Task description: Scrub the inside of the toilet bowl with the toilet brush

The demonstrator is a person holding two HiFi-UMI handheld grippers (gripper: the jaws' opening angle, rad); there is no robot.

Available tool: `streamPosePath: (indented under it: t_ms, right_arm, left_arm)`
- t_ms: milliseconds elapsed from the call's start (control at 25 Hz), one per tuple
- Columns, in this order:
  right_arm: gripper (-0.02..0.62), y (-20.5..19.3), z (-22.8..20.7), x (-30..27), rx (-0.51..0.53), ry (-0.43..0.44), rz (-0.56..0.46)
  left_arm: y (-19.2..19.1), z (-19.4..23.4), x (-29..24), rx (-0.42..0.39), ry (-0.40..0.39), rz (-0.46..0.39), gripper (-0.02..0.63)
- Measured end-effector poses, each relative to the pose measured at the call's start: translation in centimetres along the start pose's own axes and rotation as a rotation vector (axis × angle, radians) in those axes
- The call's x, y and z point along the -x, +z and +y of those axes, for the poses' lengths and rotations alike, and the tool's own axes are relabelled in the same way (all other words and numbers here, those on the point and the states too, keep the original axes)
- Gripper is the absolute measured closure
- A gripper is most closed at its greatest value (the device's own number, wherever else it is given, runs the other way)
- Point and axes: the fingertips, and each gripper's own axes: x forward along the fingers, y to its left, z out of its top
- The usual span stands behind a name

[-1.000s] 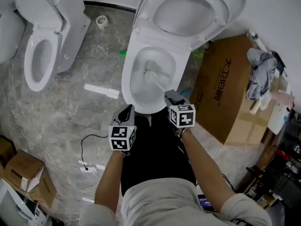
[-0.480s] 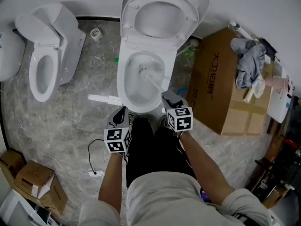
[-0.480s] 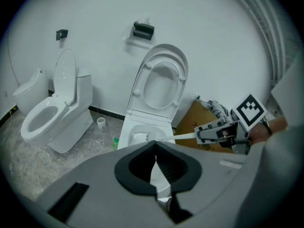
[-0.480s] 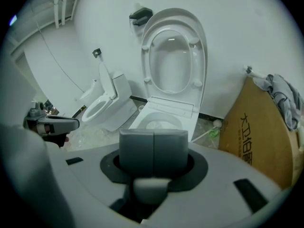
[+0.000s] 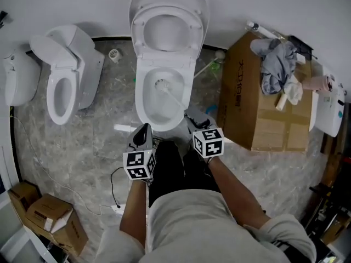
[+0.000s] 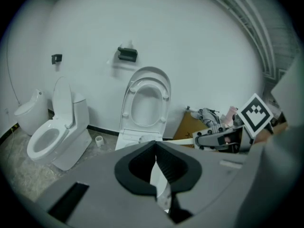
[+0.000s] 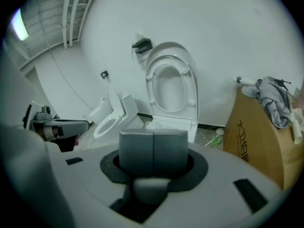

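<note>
The white toilet [image 5: 143,100] stands with seat and lid [image 5: 167,29] raised. The toilet brush [image 5: 171,96] has its head down in the bowl, and its pale handle slants back to my right gripper [image 5: 193,118], which is shut on the handle end just in front of the rim. In the left gripper view the handle [image 6: 183,142] sticks out of the right gripper [image 6: 218,137]. My left gripper [image 5: 144,135] hangs shut and empty to the left of the bowl's front, its jaws [image 6: 156,144] touching at the tips. The right gripper's pads [image 7: 153,148] are pressed together.
A second white toilet [image 5: 63,86] stands at the left, with a white fixture [image 5: 15,78] beyond it. A large cardboard box [image 5: 258,111] with grey cloth [image 5: 277,64] on it is close on the right. Small boxes [image 5: 49,218] and a cable [image 5: 112,182] lie on the marble floor.
The head view has drawn back, so the toilet looks smaller and farther away. The brush head stays in the bowl, and both grippers keep their places in front of the rim.
</note>
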Motion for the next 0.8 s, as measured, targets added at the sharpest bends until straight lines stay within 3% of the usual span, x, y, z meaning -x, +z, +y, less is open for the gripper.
streamPosePath:
  t_ms: [320,800]
  right_arm:
    - [0.449,2.3,0.5,8.0,0.035,0.047,-0.108]
    - [0.449,6.9,1.4,19.0,0.152,0.105,-0.289]
  left_arm:
    - [3.4,-5.9,4.1,-0.037,0.023,-0.098,0.597]
    - [8.7,-13.3,10.5,-0.083,0.067,-0.309,0.597]
